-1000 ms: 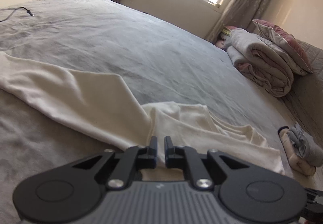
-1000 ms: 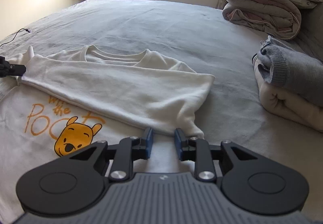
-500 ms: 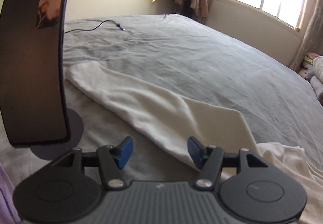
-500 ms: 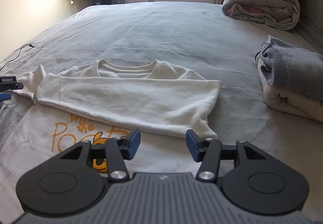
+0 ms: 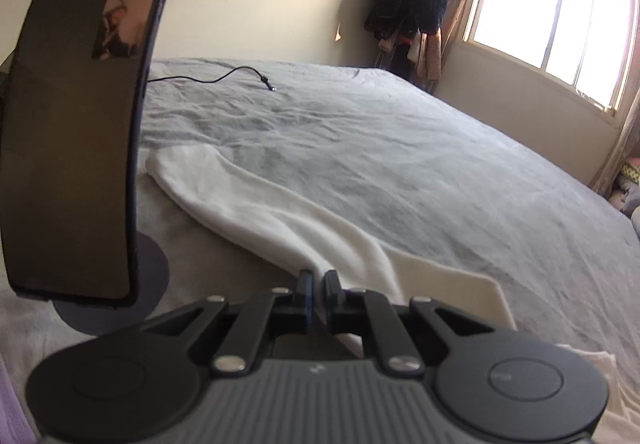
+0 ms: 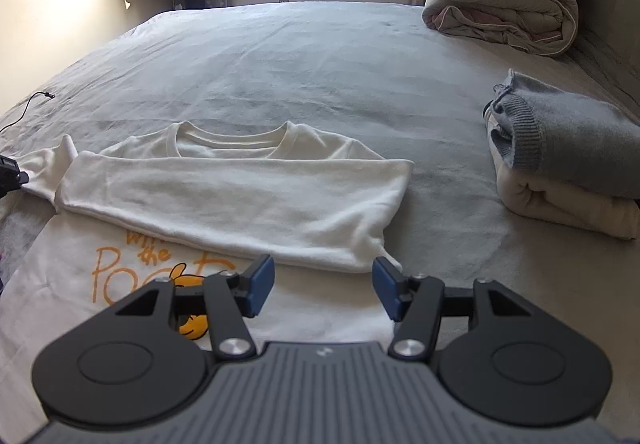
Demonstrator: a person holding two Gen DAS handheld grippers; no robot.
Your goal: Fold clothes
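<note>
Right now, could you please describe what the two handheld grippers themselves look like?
Both look alike. The left gripper and right gripper each have a ribbed grey body bearing a small pale logo, two round black discs at the sides, black linkage arms with silver rivets, and blue pads on the fingers. No cables, hands or sleeves are visible.

Daylight pours in from the window (image 5: 556,24), whose panes are blown out to white, and rakes across the bed (image 5: 400,172), showing its wrinkles. The phone (image 5: 76,124) is dark with a faint reflection. Both views bow strongly at the edges, with dark corners; the near gripper bodies look slightly soft.
</note>
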